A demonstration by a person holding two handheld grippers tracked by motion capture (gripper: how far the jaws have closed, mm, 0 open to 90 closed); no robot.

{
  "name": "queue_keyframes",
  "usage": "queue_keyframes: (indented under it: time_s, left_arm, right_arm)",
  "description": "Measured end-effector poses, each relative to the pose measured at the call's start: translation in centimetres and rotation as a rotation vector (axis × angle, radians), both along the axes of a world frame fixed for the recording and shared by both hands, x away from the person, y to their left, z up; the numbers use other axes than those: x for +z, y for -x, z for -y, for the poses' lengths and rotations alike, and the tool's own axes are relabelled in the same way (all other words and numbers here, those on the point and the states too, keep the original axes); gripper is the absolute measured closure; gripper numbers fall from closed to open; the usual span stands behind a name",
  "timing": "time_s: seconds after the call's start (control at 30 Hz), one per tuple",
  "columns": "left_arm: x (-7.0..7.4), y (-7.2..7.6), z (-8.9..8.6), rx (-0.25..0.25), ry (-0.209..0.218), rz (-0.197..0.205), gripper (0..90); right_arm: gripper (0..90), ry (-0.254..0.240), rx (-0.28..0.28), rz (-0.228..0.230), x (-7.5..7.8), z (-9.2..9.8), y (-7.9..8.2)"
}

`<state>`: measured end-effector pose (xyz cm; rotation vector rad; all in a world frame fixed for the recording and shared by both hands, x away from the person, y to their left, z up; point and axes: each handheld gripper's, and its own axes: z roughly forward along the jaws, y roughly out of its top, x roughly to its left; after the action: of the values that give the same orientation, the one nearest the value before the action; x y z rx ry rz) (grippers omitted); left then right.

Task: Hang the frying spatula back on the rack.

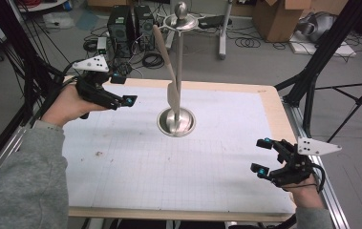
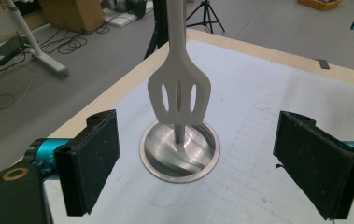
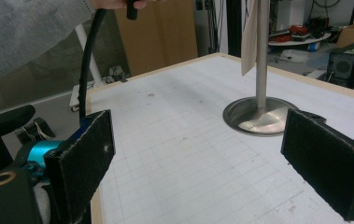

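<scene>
Jaws of the left gripper (image 1: 121, 98) stand wide apart with nothing between them, aimed at the slotted spatula (image 2: 179, 95). Spatula hangs from the top ring of the steel stand (image 1: 176, 121), blade just above the stand's dish base. Hanging looks done; left hand seems clear of it. Right gripper (image 1: 263, 157), well off from the stand at the counter (image 1: 169, 181) corner, also has its jaws apart, empty. Hook point on the stand hard to make out.

- Pale slotted spatula (image 2: 179, 95) hangs blade-down from the stand's top, just above the base.
- Steel stand (image 1: 178, 71) upright, mid-worktop, nearer the far edge.
</scene>
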<state>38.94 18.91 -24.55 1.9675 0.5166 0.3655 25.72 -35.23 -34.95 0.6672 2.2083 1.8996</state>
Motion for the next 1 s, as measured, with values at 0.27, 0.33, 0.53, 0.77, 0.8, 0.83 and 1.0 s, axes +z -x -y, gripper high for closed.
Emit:
queue_keyframes:
  time_s: [0.27,0.33,0.53,0.77,0.8,0.83,1.0]
  left_arm:
    - [-0.6,2.0,-2.3,0.002,0.045,0.023,15.0]
    - [-0.8,2.4,-2.7,0.005,0.057,0.031,15.0]
    - [-1.7,3.7,-3.8,0.01,0.08,0.053,15.0]
    - [-3.0,4.8,-4.8,0.032,0.103,0.07,15.0]
    - [-3.3,4.9,-4.9,0.038,0.109,0.072,15.0]
    - [-3.4,5.1,-5.1,0.041,0.112,0.072,15.0]
    - [-4.1,6.0,-5.4,0.043,0.147,0.083,15.0]
  right_arm:
    - [8.6,0.004,0.0,-0.005,-0.1,-0.2,-0.2]
    - [8.6,0.003,0.003,-0.005,-0.1,-0.3,-0.2]
    - [8.6,0.005,-0.001,-0.013,-0.2,-0.4,-0.3]
    - [8.6,0.013,0.001,-0.017,-0.6,-0.6,-0.6]
    - [8.6,0.013,0.004,-0.02,-0.6,-0.7,-0.7]
    - [8.6,0.015,0.004,-0.022,-0.7,-0.7,-0.7]
    - [8.6,0.016,0.011,-0.025,-0.8,-1.0,-1.0]
